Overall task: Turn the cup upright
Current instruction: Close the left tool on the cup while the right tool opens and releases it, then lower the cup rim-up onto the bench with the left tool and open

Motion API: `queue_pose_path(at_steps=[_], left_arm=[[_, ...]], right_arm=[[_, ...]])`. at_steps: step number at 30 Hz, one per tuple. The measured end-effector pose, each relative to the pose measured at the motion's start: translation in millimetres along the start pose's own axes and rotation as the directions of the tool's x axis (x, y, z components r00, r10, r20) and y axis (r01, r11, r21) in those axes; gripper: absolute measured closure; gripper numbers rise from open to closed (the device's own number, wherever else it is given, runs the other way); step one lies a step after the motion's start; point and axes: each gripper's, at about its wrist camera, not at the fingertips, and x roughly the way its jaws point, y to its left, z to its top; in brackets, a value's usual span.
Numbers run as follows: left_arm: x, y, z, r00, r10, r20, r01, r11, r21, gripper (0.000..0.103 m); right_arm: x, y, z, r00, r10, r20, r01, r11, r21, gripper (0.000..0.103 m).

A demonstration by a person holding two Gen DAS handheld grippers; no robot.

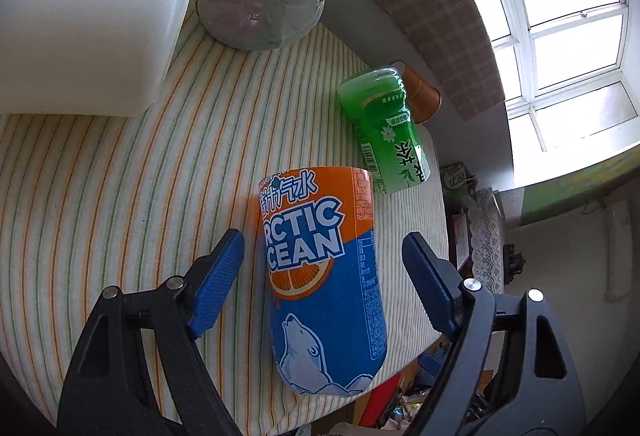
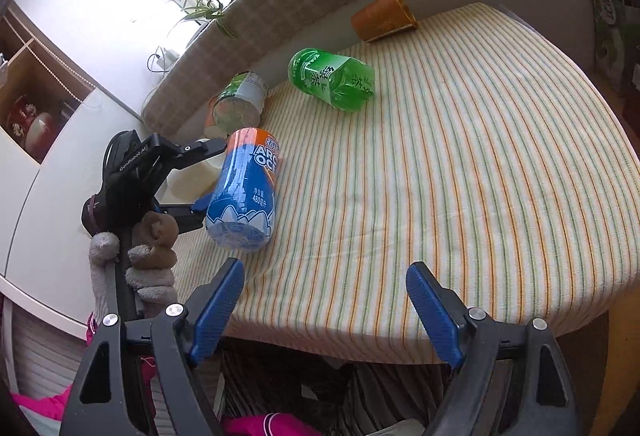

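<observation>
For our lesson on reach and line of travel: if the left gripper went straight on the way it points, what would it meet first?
The left gripper, jaws open, already straddles the orange-and-blue cup; that comes first. The green cup lies beyond, to the right.

Orange-and-blue cup (image 1: 324, 276), green bottle (image 1: 384, 128), orange-and-green striped cloth (image 1: 120, 196), blue-padded tools.

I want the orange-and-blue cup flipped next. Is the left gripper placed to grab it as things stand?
Probably yes. The left gripper is open with its blue pads on either side of the Arctic Ocean cup, which lies on the striped tablecloth; nothing sits between them.
</observation>
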Motion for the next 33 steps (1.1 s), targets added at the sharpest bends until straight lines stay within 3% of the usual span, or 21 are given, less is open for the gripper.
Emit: queue_pose_path(at_steps=[9,12,20,25,33], left_arm=[[13.7,2.2,6.9,0.999,0.019,-0.03,-0.019,1.0,0.002,0.024],[17.5,1.7,7.4,0.999,0.018,-0.041,-0.018,1.0,0.001,0.033],[19.2,-8.9,5.4,0.999,0.038,-0.033,-0.036,0.998,0.055,0.039],[10.2,-28.3,0.1,0.997,0.07,0.016,-0.072,0.987,0.147,0.039],[-6.7,-62.7,-13.0,0.985,0.121,0.126,-0.154,0.941,0.301,0.039]], right_arm=[[6.4,6.8,-1.8,1.0,0.0,-0.009,-0.001,1.0,-0.015,0.017],[6.8,5.7,-1.2,1.0,-0.007,-0.007,0.007,1.0,-0.012,0.017],[7.5,3.9,0.2,1.0,-0.018,-0.003,0.018,1.0,-0.002,0.017],[8.0,5.1,1.9,1.0,-0.022,0.001,0.022,1.0,-0.006,0.017],[8.3,5.8,2.3,1.0,-0.022,0.004,0.022,1.0,-0.009,0.017]])
